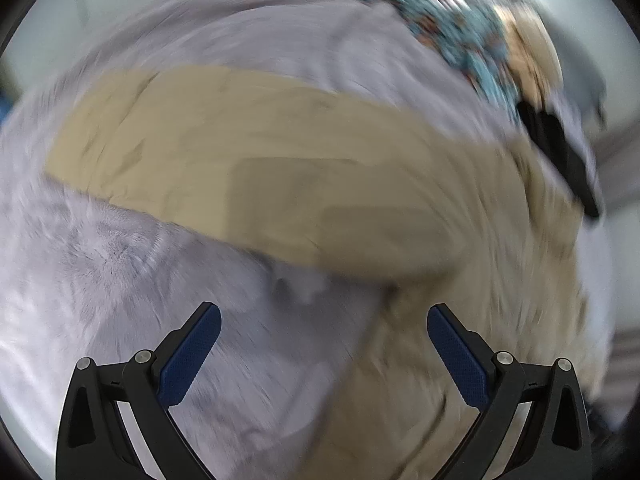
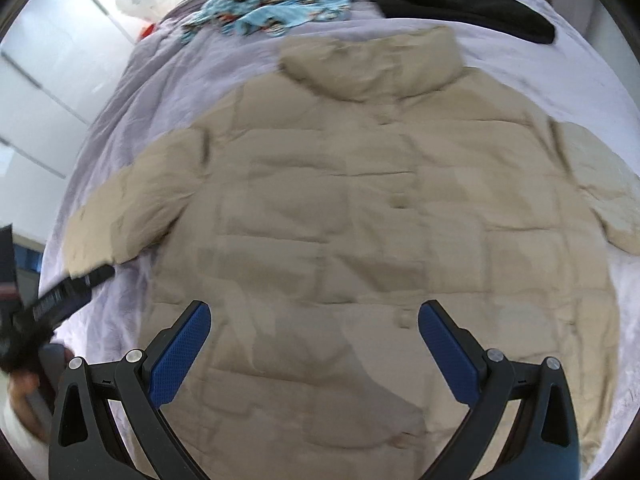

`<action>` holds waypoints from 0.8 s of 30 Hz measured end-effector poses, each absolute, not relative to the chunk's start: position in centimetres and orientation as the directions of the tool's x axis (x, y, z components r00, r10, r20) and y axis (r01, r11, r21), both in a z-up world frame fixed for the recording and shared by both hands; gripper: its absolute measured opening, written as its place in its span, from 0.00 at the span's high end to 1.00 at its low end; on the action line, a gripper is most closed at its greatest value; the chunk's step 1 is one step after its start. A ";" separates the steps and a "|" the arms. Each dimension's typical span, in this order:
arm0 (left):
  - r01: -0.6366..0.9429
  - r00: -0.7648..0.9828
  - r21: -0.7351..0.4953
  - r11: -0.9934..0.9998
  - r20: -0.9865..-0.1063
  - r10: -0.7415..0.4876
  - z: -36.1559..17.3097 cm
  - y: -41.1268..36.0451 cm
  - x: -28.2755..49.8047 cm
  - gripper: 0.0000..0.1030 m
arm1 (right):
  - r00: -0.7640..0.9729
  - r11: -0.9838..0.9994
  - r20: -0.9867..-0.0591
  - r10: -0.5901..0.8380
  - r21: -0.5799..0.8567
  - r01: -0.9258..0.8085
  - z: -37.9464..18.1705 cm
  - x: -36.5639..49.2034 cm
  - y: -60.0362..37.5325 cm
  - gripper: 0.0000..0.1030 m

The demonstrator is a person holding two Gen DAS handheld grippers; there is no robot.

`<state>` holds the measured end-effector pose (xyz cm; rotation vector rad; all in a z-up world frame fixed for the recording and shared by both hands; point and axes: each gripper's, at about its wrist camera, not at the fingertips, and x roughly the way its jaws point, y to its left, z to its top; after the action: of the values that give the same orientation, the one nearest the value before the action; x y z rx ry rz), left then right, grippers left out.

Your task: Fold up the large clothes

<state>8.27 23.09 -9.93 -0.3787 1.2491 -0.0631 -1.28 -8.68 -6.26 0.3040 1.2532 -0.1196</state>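
A beige padded jacket (image 2: 360, 208) lies spread flat on a lilac bed cover (image 2: 132, 92), collar far, both sleeves stretched out sideways. My right gripper (image 2: 314, 316) hovers open over the jacket's lower front, nothing between its blue pads. In the left wrist view the jacket's sleeve (image 1: 224, 152) runs across the blurred picture, the body to the right. My left gripper (image 1: 324, 320) is open above the cover just near the sleeve, holding nothing. The other gripper (image 2: 60, 296) shows as a dark blur at the left of the right wrist view, by the sleeve end.
A blue patterned garment (image 2: 272, 4) and a black garment (image 2: 464, 4) lie at the far end of the bed, beyond the collar; both appear in the left wrist view too, blue garment (image 1: 448, 36) and black garment (image 1: 560, 152). A hand (image 2: 24, 400) shows at lower left.
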 end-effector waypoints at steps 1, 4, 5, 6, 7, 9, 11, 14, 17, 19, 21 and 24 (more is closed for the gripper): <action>-0.193 0.345 -0.362 0.912 -0.895 -0.282 -10.6 24.9 8.8 0.00 | 0.287 0.960 -0.954 0.088 0.158 0.231 -6.8 -0.9 -7.7 0.00; -0.239 0.368 -0.482 0.843 -0.848 -0.381 -13.2 28.8 10.4 0.00 | 0.232 0.976 -0.968 0.093 0.135 0.171 -8.0 0.2 -5.1 0.00; -0.260 0.366 -0.512 0.818 -0.837 -0.408 -14.2 29.9 11.0 0.00 | 0.229 0.978 -0.968 0.103 0.140 0.152 -8.5 0.5 -4.1 0.00; -0.280 0.370 -0.545 0.790 -0.821 -0.435 -15.2 30.9 11.4 0.00 | 0.221 0.979 -0.969 0.114 0.148 0.143 -8.9 0.6 -3.5 0.00; -0.293 0.375 -0.567 0.770 -0.809 -0.453 -15.8 31.5 11.7 0.00 | 0.212 0.978 -0.969 0.127 0.158 0.136 -9.2 0.9 -2.9 0.00; -0.326 0.398 -0.592 0.737 -0.793 -0.461 -16.8 33.1 12.5 0.00 | 0.205 0.974 -0.966 0.159 0.187 0.125 -9.9 1.3 -1.5 0.00; -0.341 0.430 -0.613 0.713 -0.776 -0.462 -16.9 34.4 13.6 0.00 | 0.214 0.972 -0.961 0.175 0.203 0.117 -10.3 1.7 -0.6 0.00; -0.344 0.476 -0.609 0.715 -0.769 -0.426 -16.5 35.8 15.4 0.00 | 0.230 0.966 -0.954 0.194 0.226 0.122 -10.8 2.6 0.1 0.00; -0.345 0.498 -0.553 0.759 -0.793 -0.351 -16.3 36.7 17.9 0.11 | 0.264 0.952 -0.937 0.229 0.273 0.142 -11.5 3.7 0.5 0.00; -0.329 0.483 -0.534 0.779 -0.804 -0.347 -16.4 36.8 19.2 0.47 | 0.304 0.941 -0.921 0.243 0.300 0.156 -11.6 4.8 0.7 0.00; -0.303 0.460 -0.525 0.795 -0.812 -0.360 -16.5 37.0 20.1 0.87 | 0.337 0.929 -0.906 0.258 0.328 0.171 -11.6 6.3 0.8 0.00; -0.255 0.494 -0.513 0.820 -0.798 -0.346 -14.6 37.1 20.2 0.88 | 0.399 0.903 -0.873 0.281 0.381 0.197 -11.6 8.3 0.8 0.04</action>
<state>20.19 37.05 -14.56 -0.6388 1.0734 -0.0596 8.33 0.81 -11.61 0.4668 1.1713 0.0554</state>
